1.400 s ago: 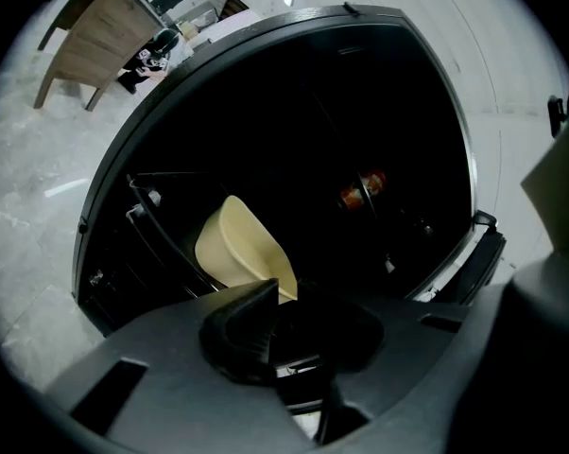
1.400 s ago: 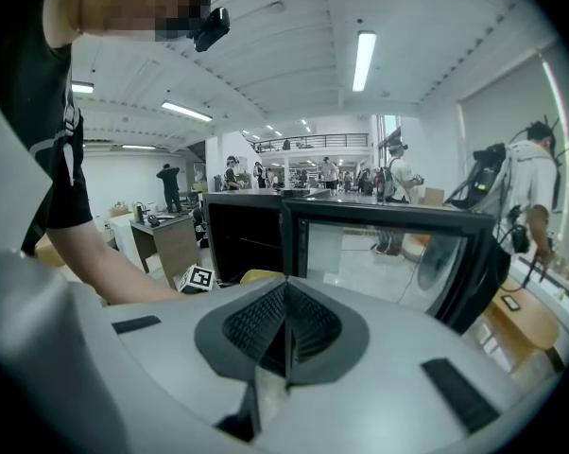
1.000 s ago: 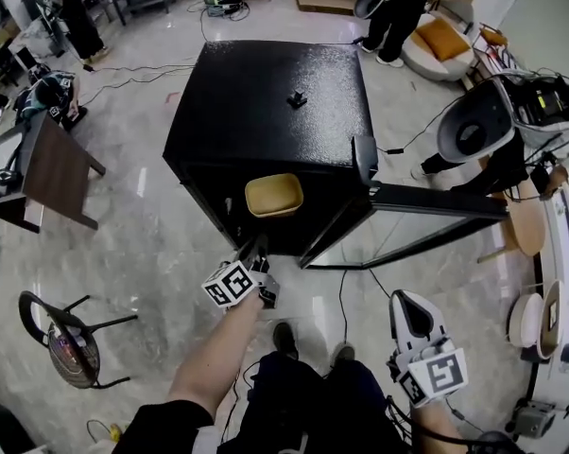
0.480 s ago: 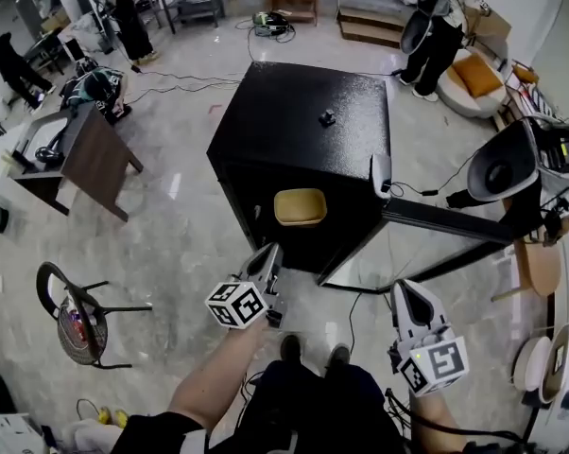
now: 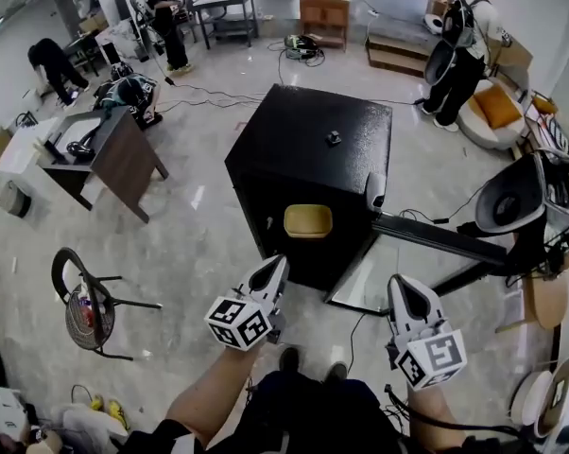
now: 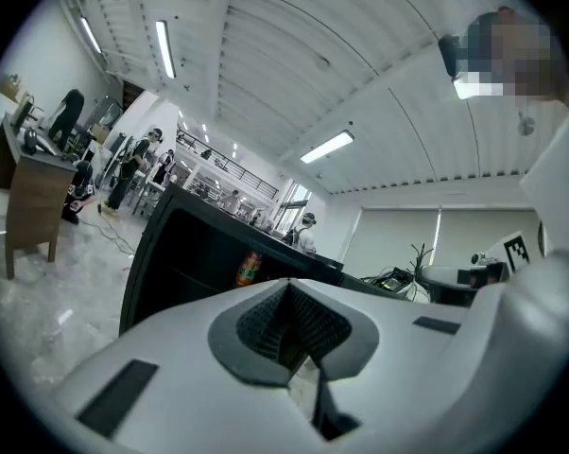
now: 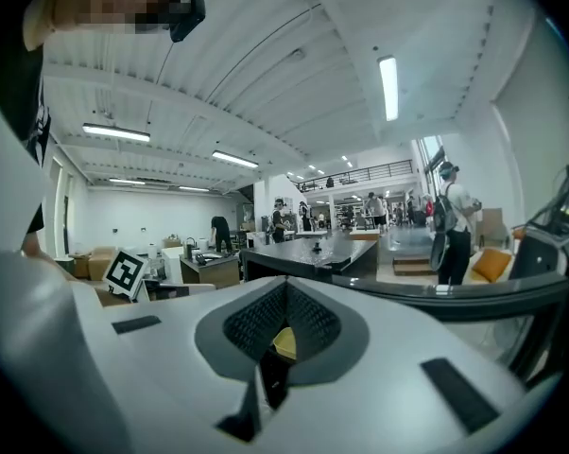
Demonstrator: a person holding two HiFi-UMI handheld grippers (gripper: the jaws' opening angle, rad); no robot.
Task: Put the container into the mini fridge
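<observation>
Open lab hall, glossy pale floor; black mini fridge at frame centre, its door swung open to the right.
The tan container sits on a shelf inside the fridge, near the front opening, touched by neither tool. Left gripper and right gripper, at lower centre of frame, both have jaws pressed together with nothing between them, well apart from the fridge. Placement looks done; door not yet closed. Risk: if the container overhangs the shelf front, a swinging door could knock it. A floor cable by the door could snag.
</observation>
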